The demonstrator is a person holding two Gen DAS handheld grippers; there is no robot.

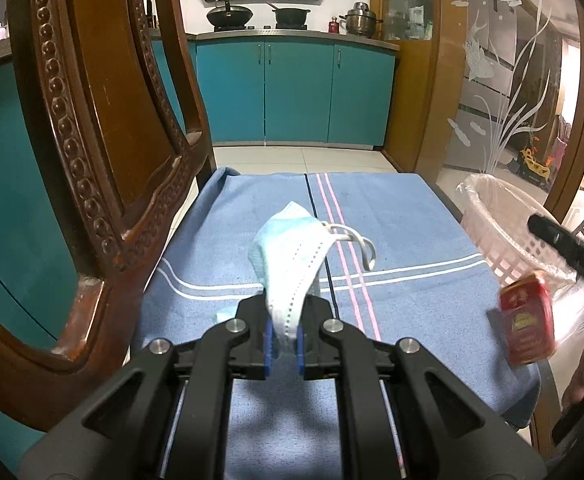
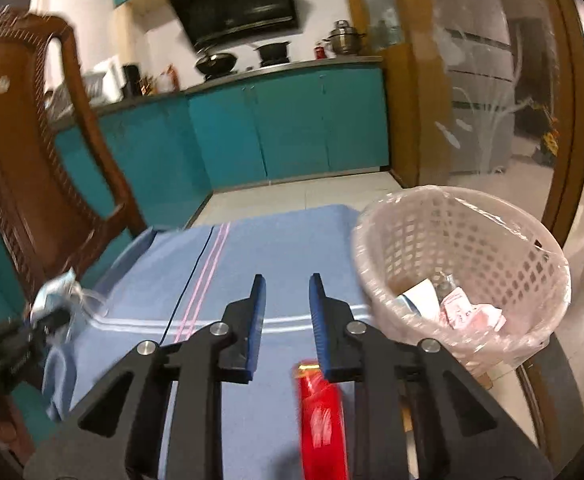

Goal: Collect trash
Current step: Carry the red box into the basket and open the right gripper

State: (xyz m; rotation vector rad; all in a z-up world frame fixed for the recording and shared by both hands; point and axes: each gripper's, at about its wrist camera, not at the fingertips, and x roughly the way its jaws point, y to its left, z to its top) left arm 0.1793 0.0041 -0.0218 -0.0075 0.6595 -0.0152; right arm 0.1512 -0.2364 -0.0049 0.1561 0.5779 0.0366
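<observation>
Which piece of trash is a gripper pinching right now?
The pale blue face mask: the left gripper is shut on it. The red box is in no gripper's pinch, and the papers already lie in the basket.

Warm indoor light, strong fisheye bending at the edges, and motion blur smearing the right wrist view

The left gripper [image 1: 283, 340] has its jaws clamped; the right gripper [image 2: 284, 292] has jaws parted.

Striped blue cloth [image 1: 392, 220], pale-blue mask [image 1: 288, 256], red pack [image 1: 526, 320], pink basket [image 2: 464, 240].
</observation>
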